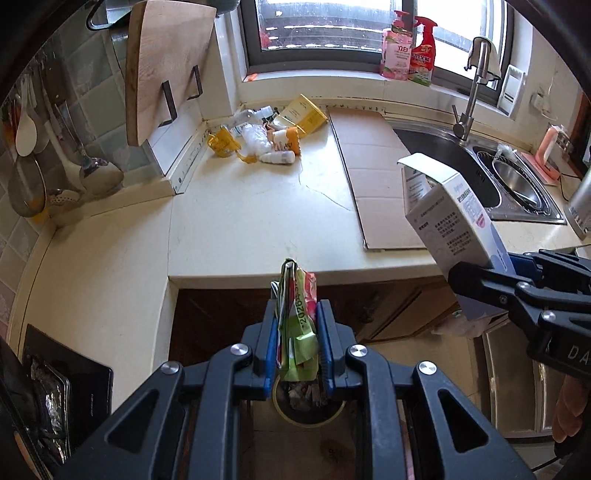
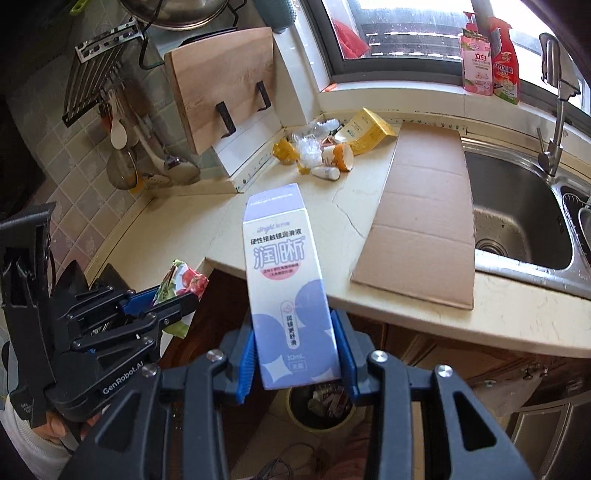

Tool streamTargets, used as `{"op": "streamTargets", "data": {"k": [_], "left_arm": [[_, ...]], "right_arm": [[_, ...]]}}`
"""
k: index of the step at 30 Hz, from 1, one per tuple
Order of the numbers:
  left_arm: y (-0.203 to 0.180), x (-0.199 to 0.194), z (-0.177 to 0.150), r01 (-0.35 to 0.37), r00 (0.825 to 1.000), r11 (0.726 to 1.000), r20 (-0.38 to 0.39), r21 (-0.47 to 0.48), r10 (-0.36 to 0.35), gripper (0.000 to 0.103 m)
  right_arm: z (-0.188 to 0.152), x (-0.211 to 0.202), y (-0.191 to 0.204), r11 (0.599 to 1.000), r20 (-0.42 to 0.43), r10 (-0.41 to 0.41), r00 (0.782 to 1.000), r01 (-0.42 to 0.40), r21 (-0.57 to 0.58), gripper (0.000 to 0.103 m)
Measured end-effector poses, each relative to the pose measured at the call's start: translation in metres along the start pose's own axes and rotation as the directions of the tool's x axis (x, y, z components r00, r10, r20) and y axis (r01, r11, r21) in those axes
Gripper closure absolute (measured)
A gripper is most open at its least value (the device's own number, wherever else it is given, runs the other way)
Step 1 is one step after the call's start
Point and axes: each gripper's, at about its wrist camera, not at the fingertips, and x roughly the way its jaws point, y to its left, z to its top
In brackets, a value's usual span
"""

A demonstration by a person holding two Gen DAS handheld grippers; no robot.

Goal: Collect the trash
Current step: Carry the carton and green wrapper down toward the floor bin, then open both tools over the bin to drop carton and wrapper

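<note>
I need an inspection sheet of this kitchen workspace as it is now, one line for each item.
Surface: pale countertop, cracked; flat cardboard sheet lies beside the sink.
Job's things: green wrapper and white-purple box are both held; trash pile waits in the far corner; trash bin stands on the floor below.
Clutter: cutting board, hanging utensils, two bottles on the windowsill.
Grippers: left gripper shut on the wrapper; right gripper shut on the box.
Cables: thin cord on the floor.
Surroundings: window, wooden cabinets.
</note>
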Motion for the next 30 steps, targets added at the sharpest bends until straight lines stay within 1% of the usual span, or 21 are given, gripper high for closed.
{"op": "streamTargets", "data": {"k": [3, 7, 13, 19, 22, 25, 30], "left_arm": [[-0.004, 0.006, -0.016, 0.002, 1.0, 1.0, -0.018, 0.009, -0.002, 0.086], [-0.006, 0.023, -0.039, 0.017, 0.997, 1.0, -0.075, -0.008, -0.018, 0.086], [-0.012, 0.06, -0.069, 0.012, 0.987, 1.0, -0.161, -0.013, -0.013, 0.086], [-0.011, 0.116, -0.106, -0.002, 0.971, 0.998, -0.237, -0.057, -0.012, 0.086], [-0.009, 0.153, -0.128, -0.018, 0.958, 0.996, -0.288, -0.085, -0.007, 0.085], [-0.007, 0.194, -0.153, -0.01, 0.942, 0.992, -0.335, -0.123, -0.032, 0.085], [-0.004, 0.266, -0.196, -0.016, 0.917, 0.986, -0.396, -0.166, -0.052, 0.085]], "right_arm": [[-0.022, 0.004, 0.004, 1.0, -0.043, 0.001, 0.999, -0.002, -0.01, 0.065], [-0.045, 0.021, 0.008, 1.0, -0.117, -0.005, 0.993, 0.002, -0.027, 0.065], [-0.077, 0.063, 0.009, 0.999, -0.248, -0.006, 0.969, -0.007, -0.054, 0.065], [-0.112, 0.126, -0.008, 1.0, -0.382, -0.001, 0.924, -0.006, -0.017, 0.065], [-0.132, 0.159, -0.02, 1.0, -0.439, 0.006, 0.899, 0.0, 0.014, 0.065], [-0.154, 0.193, -0.034, 0.999, -0.483, 0.003, 0.876, 0.015, 0.033, 0.065], [-0.194, 0.254, -0.056, 0.997, -0.55, -0.004, 0.835, 0.047, 0.065, 0.065]]}}
